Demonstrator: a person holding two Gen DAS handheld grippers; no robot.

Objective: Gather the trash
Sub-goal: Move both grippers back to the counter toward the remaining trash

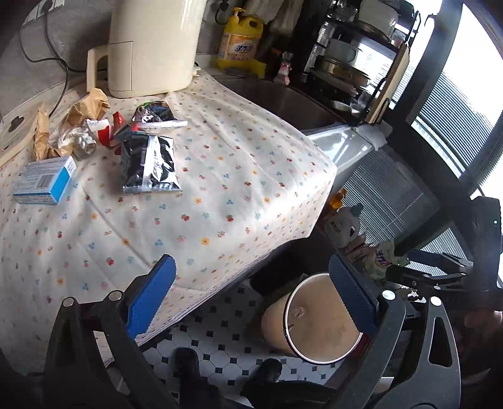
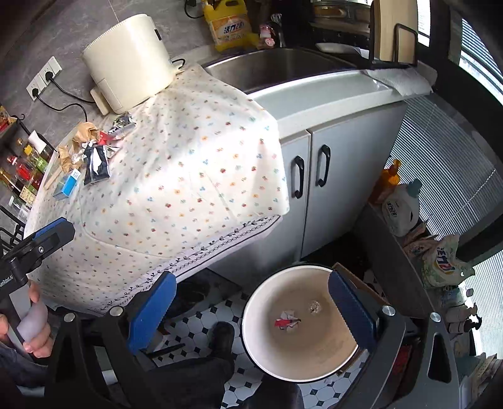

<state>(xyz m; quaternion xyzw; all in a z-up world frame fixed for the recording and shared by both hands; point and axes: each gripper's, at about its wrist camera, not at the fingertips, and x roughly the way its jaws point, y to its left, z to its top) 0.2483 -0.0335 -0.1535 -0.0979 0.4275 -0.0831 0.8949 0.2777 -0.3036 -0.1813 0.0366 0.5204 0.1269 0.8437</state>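
Both tongs, left (image 1: pixel 251 299) and right (image 2: pixel 251 308), were held apart, empty. Red-white scrap (image 2: pixel 286 321) was seen in bin (image 2: pixel 251 302). Wrappers (image 1: pixel 151 163) were left on surface (image 1: pixel 220 188).

Bright daylight from blown-out window (image 1: pixel 471 63) right of claws; soft shadows, sharp centre, dark fisheye-warped corners.

My own right finger (image 1: pixel 353 299) covers the near rim of the bin (image 1: pixel 317 327) below me, so part of its floor is lost to me. The small scraps (image 2: pixel 287 321) lying in the bin under my right gripper (image 2: pixel 251 311) are too small to name. Far ahead to my left, the crumpled heap (image 1: pixel 78 126) on the cloth (image 1: pixel 204 188) overlaps itself. The yellow bottle (image 2: pixel 228 23) is cut off at the top.
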